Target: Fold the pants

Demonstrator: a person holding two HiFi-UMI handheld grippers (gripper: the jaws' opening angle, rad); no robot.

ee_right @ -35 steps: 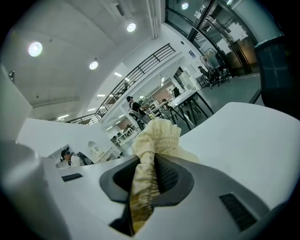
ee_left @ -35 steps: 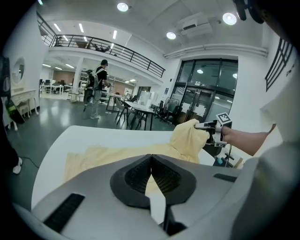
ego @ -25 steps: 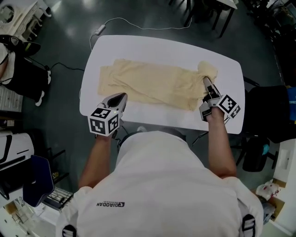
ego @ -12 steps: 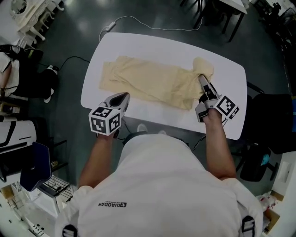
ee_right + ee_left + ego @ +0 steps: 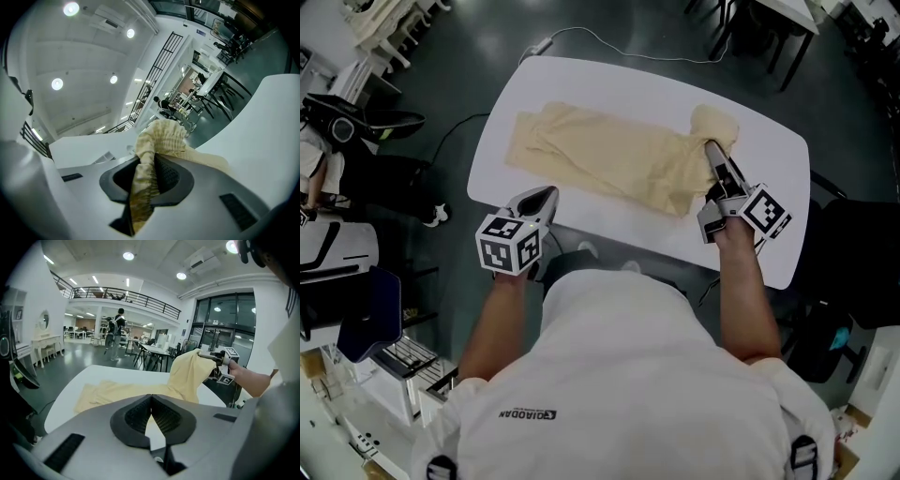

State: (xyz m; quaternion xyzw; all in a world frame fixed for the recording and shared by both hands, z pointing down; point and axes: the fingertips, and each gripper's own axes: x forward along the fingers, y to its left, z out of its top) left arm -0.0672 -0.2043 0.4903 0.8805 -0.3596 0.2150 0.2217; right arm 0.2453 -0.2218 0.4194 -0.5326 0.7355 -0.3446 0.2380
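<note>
Cream pants (image 5: pixel 609 159) lie lengthwise across the white table (image 5: pixel 591 84), legs to the left. My right gripper (image 5: pixel 712 150) is shut on the gathered waistband (image 5: pixel 161 133) and holds that end lifted off the tabletop at the right. In the left gripper view the raised cloth (image 5: pixel 190 371) hangs from the right gripper (image 5: pixel 208 356). My left gripper (image 5: pixel 546 195) hovers at the table's near left edge, just short of the pants' near hem. Its jaws meet at the tips with nothing between them, as the left gripper (image 5: pixel 151 397) shows in its own view.
A white cable (image 5: pixel 609 54) runs over the dark floor beyond the table. A black chair (image 5: pixel 853 244) stands close at the right, and dark gear (image 5: pixel 356 122) lies at the left. Tables, chairs and two people (image 5: pixel 116 331) are far off.
The right gripper has raised the waistband end a little higher off the table. The left gripper has shifted slightly along the near edge, still shut and holding nothing.
</note>
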